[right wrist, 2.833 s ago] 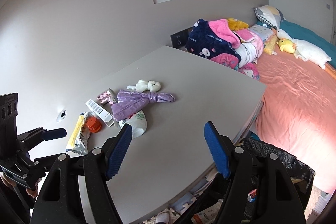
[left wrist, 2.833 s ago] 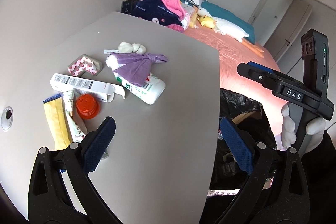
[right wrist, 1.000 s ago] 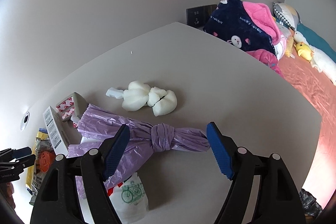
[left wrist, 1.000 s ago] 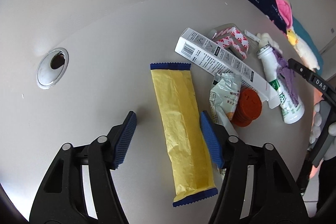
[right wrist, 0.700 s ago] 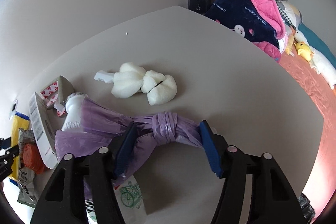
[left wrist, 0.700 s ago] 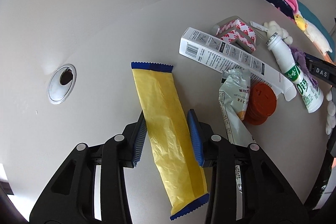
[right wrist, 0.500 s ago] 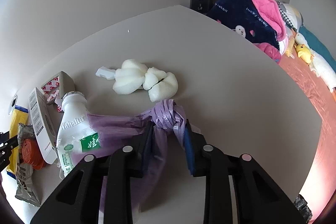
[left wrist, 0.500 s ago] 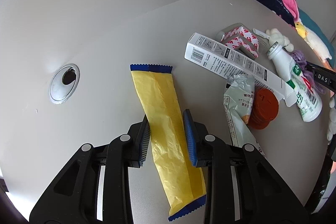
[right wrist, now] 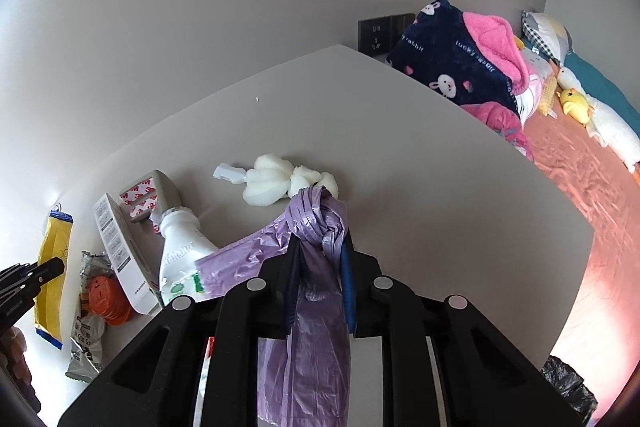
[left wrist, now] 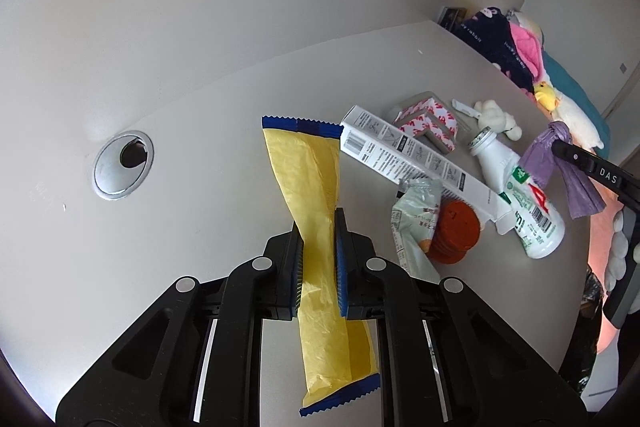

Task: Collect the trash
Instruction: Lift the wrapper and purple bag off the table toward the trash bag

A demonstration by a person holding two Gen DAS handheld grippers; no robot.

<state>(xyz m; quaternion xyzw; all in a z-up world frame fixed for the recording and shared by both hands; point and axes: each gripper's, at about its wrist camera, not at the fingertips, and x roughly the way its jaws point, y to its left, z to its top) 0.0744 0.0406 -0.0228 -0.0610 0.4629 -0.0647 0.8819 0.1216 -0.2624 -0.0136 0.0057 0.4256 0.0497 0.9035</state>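
left gripper (left wrist: 318, 259) fingers pinch the yellow wrapper (left wrist: 308, 179); right gripper (right wrist: 320, 279) fingers clamp the purple bag (right wrist: 316, 291), white bottle (right wrist: 180, 251) at nine o'clock.

both wrist views look close down their claws, sharing the table (left wrist: 192, 227).

Black bin bag (right wrist: 568, 383) cut off at the frame's corner; bottle (right wrist: 180, 259) label partly behind purple bag (right wrist: 316, 307).
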